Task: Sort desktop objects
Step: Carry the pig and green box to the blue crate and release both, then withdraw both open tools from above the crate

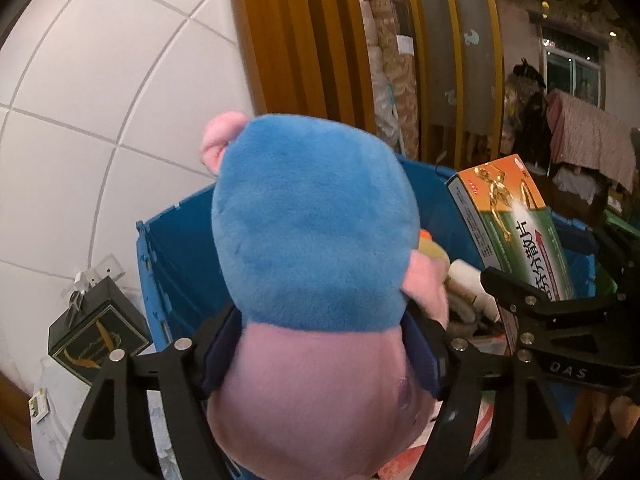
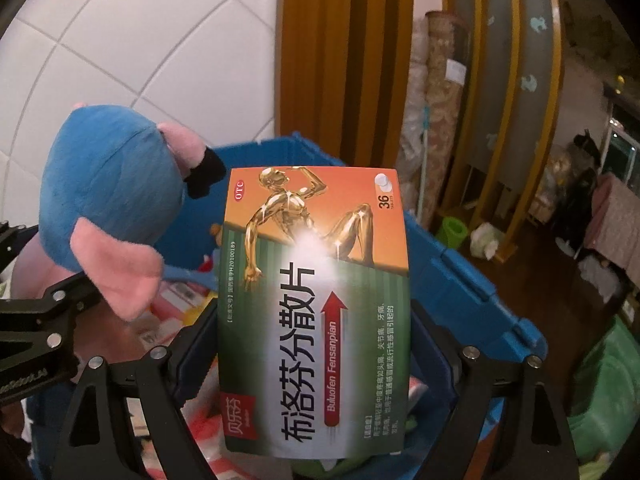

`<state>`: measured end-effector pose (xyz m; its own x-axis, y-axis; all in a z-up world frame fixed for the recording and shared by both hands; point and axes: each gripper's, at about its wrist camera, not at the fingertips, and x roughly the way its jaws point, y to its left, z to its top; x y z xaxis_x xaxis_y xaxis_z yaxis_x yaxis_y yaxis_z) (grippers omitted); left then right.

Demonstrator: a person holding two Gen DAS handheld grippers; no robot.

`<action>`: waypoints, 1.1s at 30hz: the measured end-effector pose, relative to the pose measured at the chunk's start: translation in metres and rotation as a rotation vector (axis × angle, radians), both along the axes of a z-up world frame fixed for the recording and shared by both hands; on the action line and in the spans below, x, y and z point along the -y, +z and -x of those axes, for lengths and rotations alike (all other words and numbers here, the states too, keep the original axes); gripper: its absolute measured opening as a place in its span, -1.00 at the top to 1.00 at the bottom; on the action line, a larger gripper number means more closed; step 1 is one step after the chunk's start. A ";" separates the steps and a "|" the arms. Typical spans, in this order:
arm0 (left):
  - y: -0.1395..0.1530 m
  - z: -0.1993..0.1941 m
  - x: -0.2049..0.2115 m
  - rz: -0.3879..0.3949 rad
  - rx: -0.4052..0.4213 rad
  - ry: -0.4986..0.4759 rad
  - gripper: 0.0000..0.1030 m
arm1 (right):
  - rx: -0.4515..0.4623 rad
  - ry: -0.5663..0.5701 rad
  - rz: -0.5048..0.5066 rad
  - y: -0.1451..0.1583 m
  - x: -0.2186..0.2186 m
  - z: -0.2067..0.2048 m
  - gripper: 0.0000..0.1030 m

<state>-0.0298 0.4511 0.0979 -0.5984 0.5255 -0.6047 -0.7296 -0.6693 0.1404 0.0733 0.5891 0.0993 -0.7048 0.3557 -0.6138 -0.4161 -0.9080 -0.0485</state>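
Mostly hidden bin (image 1: pixel 168 248); left tool (image 1: pixel 320 356) grips plush toy (image 1: pixel 312 232); right tool (image 2: pixel 316 360) clamps medicine box (image 2: pixel 316 312).

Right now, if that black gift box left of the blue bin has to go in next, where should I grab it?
Grip the black gift box across two opposite flat sides, coming from above. It looks squarish and upright; avoid the bow on top, which would crush. Judged from one distorted view.

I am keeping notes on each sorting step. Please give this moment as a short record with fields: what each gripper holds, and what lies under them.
left gripper: plush toy, blue and pink, between its pads
right gripper: medicine box, orange and green, clamped at its sides
below both: blue bin, open
bin contents: mixed items, partly hidden
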 end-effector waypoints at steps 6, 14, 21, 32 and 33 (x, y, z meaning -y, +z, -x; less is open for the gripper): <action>0.001 -0.003 0.002 0.031 -0.008 0.007 -0.73 | 0.075 0.008 0.000 -0.014 -0.004 0.012 -1.00; 0.009 -0.009 0.017 -0.013 -0.063 0.021 -0.82 | 0.083 0.026 -0.002 -0.018 0.005 0.004 -1.00; 0.014 -0.014 0.045 -0.066 -0.062 0.080 -0.82 | 0.078 0.020 -0.022 -0.013 0.010 -0.010 -1.00; 0.022 -0.032 0.110 -0.145 -0.053 0.093 -0.82 | 0.031 0.012 -0.037 0.006 0.062 -0.043 -1.00; 0.022 -0.034 0.113 -0.145 -0.051 0.087 -0.82 | 0.030 0.011 -0.038 0.007 0.066 -0.045 -1.00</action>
